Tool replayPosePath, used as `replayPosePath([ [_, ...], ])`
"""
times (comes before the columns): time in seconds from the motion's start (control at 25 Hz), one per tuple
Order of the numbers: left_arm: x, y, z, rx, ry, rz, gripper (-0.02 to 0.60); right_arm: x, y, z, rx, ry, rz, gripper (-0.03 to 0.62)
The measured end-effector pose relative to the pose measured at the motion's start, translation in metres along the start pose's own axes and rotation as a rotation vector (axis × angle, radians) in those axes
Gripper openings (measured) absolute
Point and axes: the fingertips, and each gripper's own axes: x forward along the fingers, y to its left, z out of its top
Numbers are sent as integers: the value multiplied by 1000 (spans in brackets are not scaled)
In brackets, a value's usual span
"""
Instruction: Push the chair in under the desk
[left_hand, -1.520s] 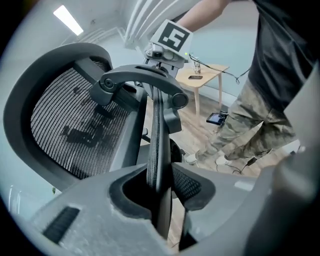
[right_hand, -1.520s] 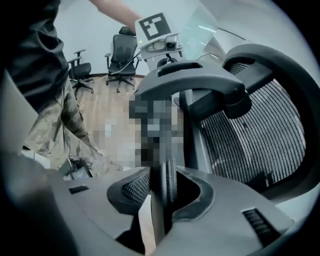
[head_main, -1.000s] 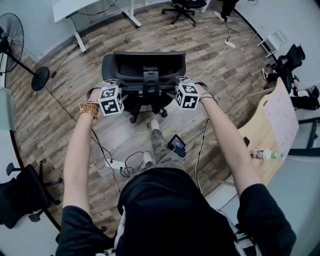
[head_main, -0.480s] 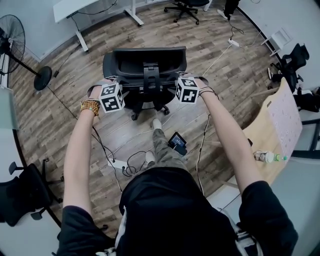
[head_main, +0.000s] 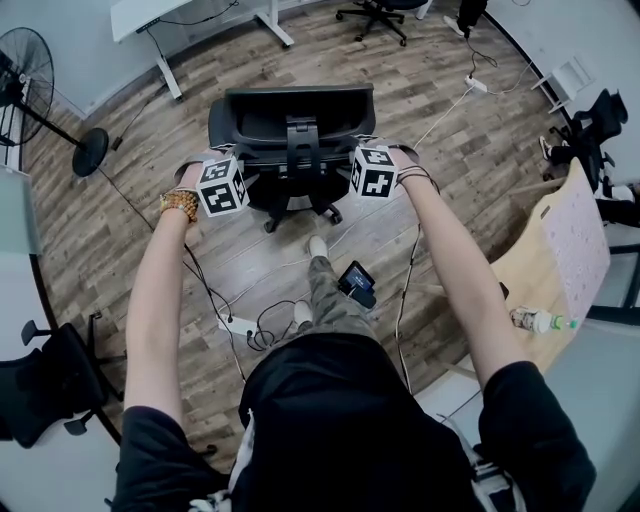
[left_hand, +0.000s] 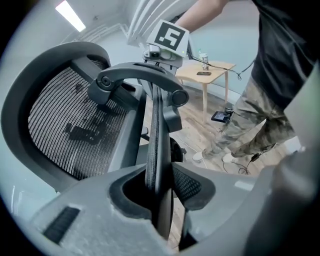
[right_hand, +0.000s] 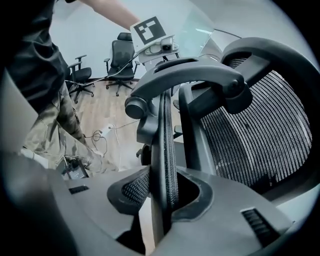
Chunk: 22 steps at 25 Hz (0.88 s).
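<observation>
A black mesh-back office chair stands on the wood floor in the head view, its back toward me. My left gripper is shut on the left edge of the backrest, and my right gripper is shut on the right edge. In the left gripper view the jaws pinch the thin mesh rim of the chair. The right gripper view shows the same grip on the rim of the chair. A white desk stands beyond the chair at the top left.
A standing fan is at the far left. A power strip with cables lies by my feet. A wooden table with a bottle is at the right. More black chairs stand at the bottom left and top.
The chair has rolled a little away from me toward the desk, with both grippers still clamped on its backrest and me stepping after it.
</observation>
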Motion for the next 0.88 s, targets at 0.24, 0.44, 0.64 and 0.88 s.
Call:
replayPosePath([
  [0.24,5,3,-2,3,-2,21,127,6,-5,-3,-8,6,1,109],
  [0.44,13,26,-5,-10,6,10,127,13,-27,-9,-9,7,6,107],
  [0.64,18,44,-9,-16,7,8,127,19,-47,-12,-16,9,8,107],
  [0.88,26,64,-14,-26,12,4,127,28,-68,-17,-24,10,8,106],
])
